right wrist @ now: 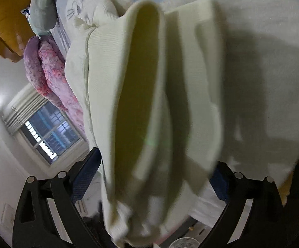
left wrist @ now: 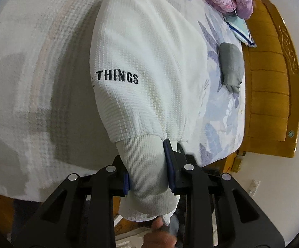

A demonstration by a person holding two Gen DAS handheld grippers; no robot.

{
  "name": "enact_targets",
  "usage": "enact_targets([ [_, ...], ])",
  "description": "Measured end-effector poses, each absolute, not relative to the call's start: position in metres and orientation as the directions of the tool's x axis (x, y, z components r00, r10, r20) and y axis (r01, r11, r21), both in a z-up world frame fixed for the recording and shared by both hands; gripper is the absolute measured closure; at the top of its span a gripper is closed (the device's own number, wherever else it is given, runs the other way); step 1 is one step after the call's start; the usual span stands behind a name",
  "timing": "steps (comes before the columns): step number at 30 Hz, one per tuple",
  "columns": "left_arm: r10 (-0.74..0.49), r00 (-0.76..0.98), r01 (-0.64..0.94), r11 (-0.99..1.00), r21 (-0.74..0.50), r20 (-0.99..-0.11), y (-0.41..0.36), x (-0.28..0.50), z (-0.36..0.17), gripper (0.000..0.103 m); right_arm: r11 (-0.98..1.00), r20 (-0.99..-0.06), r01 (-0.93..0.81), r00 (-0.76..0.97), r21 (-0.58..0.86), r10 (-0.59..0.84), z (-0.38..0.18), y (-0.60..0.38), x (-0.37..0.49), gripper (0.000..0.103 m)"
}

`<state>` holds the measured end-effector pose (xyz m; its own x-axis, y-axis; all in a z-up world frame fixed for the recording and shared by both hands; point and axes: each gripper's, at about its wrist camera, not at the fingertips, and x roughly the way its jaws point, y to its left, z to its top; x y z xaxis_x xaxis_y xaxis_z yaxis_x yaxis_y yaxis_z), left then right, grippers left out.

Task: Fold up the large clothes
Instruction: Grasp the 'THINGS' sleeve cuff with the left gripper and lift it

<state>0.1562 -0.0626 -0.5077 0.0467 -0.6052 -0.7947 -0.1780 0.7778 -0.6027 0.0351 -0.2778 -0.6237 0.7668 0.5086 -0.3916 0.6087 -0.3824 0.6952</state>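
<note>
Your right view is blurred; bunched cream folds of the sweater [right wrist: 149, 95] fill it and hide the fingertips of the right gripper [right wrist: 151, 175], whose jaws stand wide on either side of the cloth. You cannot tell whether they grip it. Your left gripper [left wrist: 148, 173] pinches the ribbed cuff [left wrist: 147, 165], pointing over the bed [left wrist: 15, 82]. The sweater hangs above the bed, its lettering [left wrist: 117, 78] partly cut off.
</note>
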Motion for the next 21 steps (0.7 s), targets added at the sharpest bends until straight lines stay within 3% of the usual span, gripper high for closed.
enact_targets([
  [2, -0.597, 0.037, -0.171, 0.786, -0.594, -0.801, -0.062, 0.157, -0.511, 0.076, -0.354, -0.386, 0.595, 0.770, 0.721, 0.507, -0.625, -0.282, 0.048, 0.014],
  [3, -0.583, 0.027, -0.172, 0.798, -0.578, -0.812, -0.061, 0.157, -0.514, 0.075, -0.337, -0.387, 0.597, 0.764, 0.728, 0.516, -0.625, -0.284, 0.052, 0.025],
  [4, -0.569, 0.016, -0.172, 0.808, -0.563, -0.822, -0.060, 0.156, -0.517, 0.072, -0.304, -0.397, 0.608, 0.747, 0.734, 0.534, -0.623, -0.288, 0.059, 0.030],
  [6, -0.552, -0.009, -0.158, 0.824, -0.544, -0.834, -0.059, 0.157, -0.524, 0.058, -0.200, -0.449, 0.637, 0.699, 0.744, 0.556, -0.613, -0.292, 0.065, 0.057],
  [8, -0.568, -0.033, -0.159, 0.815, -0.557, -0.822, -0.054, 0.157, -0.530, 0.042, -0.114, -0.484, 0.642, 0.671, 0.758, 0.562, -0.604, -0.293, 0.071, 0.068],
  [14, -0.569, -0.001, -0.115, 0.817, -0.565, -0.822, -0.032, 0.175, -0.520, 0.020, 0.042, -0.560, 0.652, 0.614, 0.757, 0.556, -0.586, -0.294, 0.077, 0.076],
  [16, -0.541, 0.033, -0.089, 0.836, -0.542, -0.840, -0.020, 0.187, -0.514, 0.018, 0.054, -0.562, 0.653, 0.604, 0.756, 0.565, -0.583, -0.293, 0.074, 0.076],
  [21, -0.538, -0.023, -0.212, 0.826, -0.522, -0.843, -0.015, 0.210, -0.548, 0.018, -0.013, -0.542, 0.667, 0.616, 0.745, 0.572, -0.586, -0.296, 0.083, 0.076],
])
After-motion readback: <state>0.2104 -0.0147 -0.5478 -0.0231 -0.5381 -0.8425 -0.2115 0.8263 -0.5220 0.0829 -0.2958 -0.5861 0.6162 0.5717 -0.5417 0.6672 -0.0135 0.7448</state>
